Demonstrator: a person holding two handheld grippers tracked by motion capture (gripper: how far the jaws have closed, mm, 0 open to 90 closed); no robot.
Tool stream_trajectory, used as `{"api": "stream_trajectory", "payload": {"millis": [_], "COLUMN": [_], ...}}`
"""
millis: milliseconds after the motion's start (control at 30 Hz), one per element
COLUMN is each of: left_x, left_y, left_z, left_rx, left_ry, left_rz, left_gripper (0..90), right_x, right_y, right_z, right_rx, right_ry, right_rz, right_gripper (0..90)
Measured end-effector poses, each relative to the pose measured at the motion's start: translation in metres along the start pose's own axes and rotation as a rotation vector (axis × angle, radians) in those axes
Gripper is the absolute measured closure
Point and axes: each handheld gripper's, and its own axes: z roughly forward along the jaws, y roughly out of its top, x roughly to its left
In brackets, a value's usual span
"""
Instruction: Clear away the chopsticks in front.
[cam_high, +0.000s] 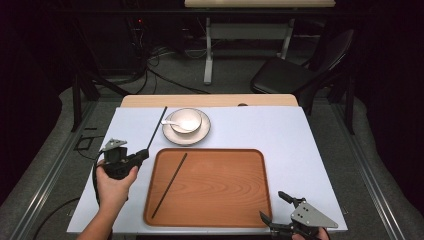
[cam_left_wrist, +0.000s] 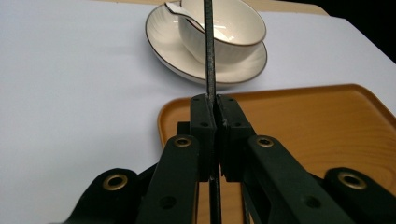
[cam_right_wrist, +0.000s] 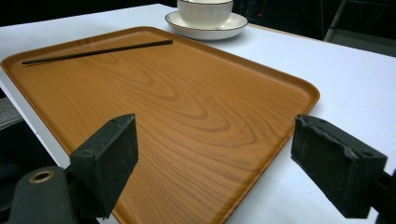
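The left hand-held gripper (cam_high: 141, 156) is clamped on a black chopstick (cam_high: 156, 128), pinching it near its lower end so the long shaft points up toward the bowl (cam_high: 186, 120) and saucer (cam_high: 198, 136). Its mate, the second chopstick (cam_high: 170, 185), already lies on the left part of the wooden tray (cam_high: 250, 200). To finish well, I would swing the held stick over the tray, lower it until it lies flat just beside its mate and parallel to it, then release; keeping the far tip clear of the bowl matters. The right hand-held gripper (cam_high: 276, 207) waits with jaws wide apart at the tray's near right corner on the desk (cam_high: 300, 135).
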Motion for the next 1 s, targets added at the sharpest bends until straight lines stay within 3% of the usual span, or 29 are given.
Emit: {"api": "stream_trajectory", "payload": {"millis": [267, 500, 700, 1000], "left_x": [-0.012, -0.015, -0.017, -0.022], "left_y": [-0.027, -0.043, -0.056, -0.077], "left_z": [-0.013, -0.013, -0.011, 0.007], "left_rx": [0.014, 0.038, 0.064, 0.157], "left_ry": [-0.052, -0.062, -0.071, -0.072], "left_rz": [0.003, 0.004, -0.001, 0.010], "left_gripper": [85.9, 86.0, 86.0, 86.0], "right_x": [0.000, 0.000, 0.000, 0.001], "right_y": [0.000, 0.000, 0.000, 0.000], "right_z": [0.000, 0.001, 0.000, 0.000], "right_rx": [0.001, 0.003, 0.003, 0.001], "right_ry": [-0.003, -0.006, -0.006, -0.004], "right_rz": [-0.003, -0.007, -0.003, -0.006], "right_gripper": [14.4, 14.4, 14.4, 14.4]}}
